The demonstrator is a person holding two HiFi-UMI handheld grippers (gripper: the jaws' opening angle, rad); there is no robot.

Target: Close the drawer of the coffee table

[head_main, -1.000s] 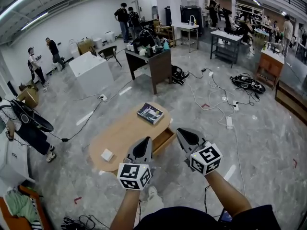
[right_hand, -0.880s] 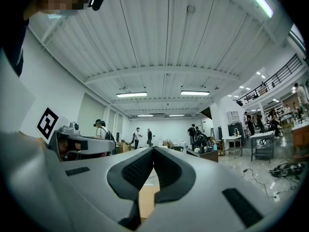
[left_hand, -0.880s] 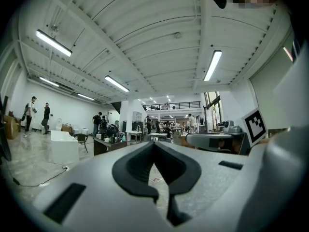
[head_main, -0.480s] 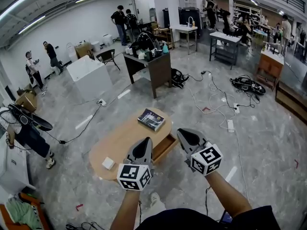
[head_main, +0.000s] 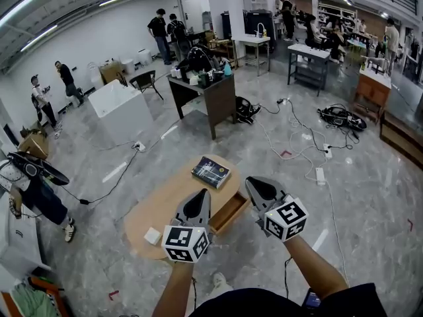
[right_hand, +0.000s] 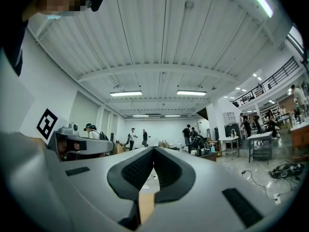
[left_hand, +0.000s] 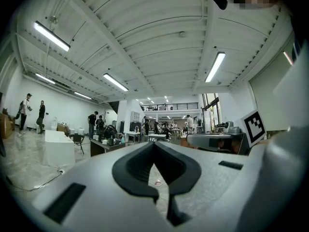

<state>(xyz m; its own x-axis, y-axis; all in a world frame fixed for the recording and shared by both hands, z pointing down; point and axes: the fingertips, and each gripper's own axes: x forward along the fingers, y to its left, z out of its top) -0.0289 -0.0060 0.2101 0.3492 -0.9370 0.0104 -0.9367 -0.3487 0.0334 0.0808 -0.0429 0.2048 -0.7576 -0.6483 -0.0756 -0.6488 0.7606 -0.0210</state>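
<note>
A low oval coffee table of pale wood stands on the grey marbled floor, just ahead of the person. Its drawer is pulled out from the near right side and shows an empty wooden inside. On the tabletop a dark book lies at the far right end, above the drawer, and a small white box sits at the near left end. Nothing lies in front of the drawer; the floor around it is bare. Farther off, white and black cables and a power strip trail over the floor to the right. A dark desk loaded with gear stands beyond the table, with a white cabinet to its left. Several people stand along the far wall. The left gripper is held over the near edge of the tabletop, just left of the drawer, pointing away from the person. The right gripper hangs just right of the drawer, over the floor, angled slightly to the left. Each gripper's own view shows its jaws closed tip to tip, with nothing between them. Neither gripper touches the drawer, as far as can be seen. Both forearms reach forward from the bottom of the head view, roughly side by side.
</note>
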